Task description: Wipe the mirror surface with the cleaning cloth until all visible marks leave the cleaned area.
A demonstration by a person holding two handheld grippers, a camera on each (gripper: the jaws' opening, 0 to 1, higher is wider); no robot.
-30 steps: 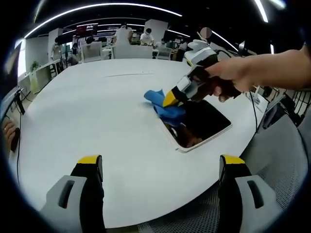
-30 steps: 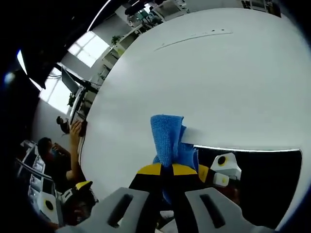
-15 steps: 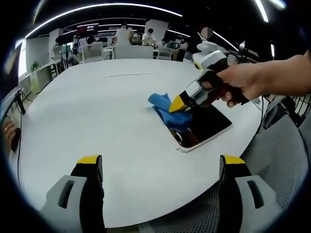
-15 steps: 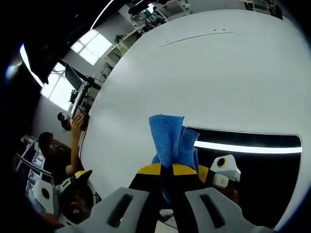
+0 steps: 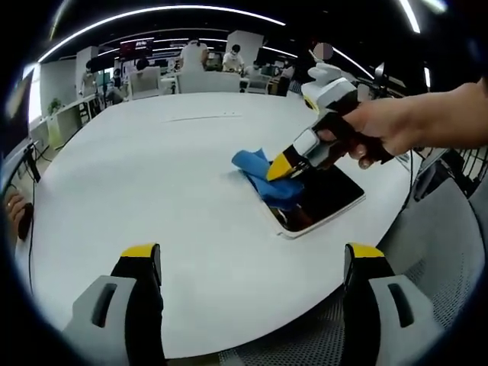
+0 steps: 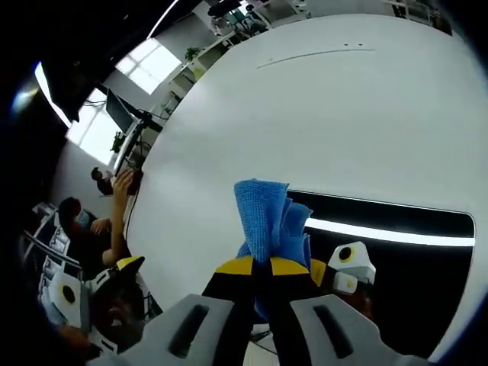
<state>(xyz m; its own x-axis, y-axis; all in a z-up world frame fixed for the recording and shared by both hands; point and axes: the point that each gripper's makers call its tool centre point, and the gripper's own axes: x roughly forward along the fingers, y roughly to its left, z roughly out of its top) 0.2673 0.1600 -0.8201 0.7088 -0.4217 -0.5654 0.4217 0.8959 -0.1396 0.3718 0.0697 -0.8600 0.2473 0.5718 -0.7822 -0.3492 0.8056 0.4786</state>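
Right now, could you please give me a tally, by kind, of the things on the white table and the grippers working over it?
Blue microfibre cleaning cloth: 1
Rectangular white-framed mirror: 1
Round white table: 1
Yellow-tipped grippers: 2, the left gripper open, the right gripper shut on the cloth
Total: 5

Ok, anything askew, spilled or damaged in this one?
Nothing stands out. The mirror lies flat near the edge of the white table, unbroken as far as I can see. The right hand-held gripper clamps the blue cloth at the mirror's edge. The left hand-held gripper is open, off the table.
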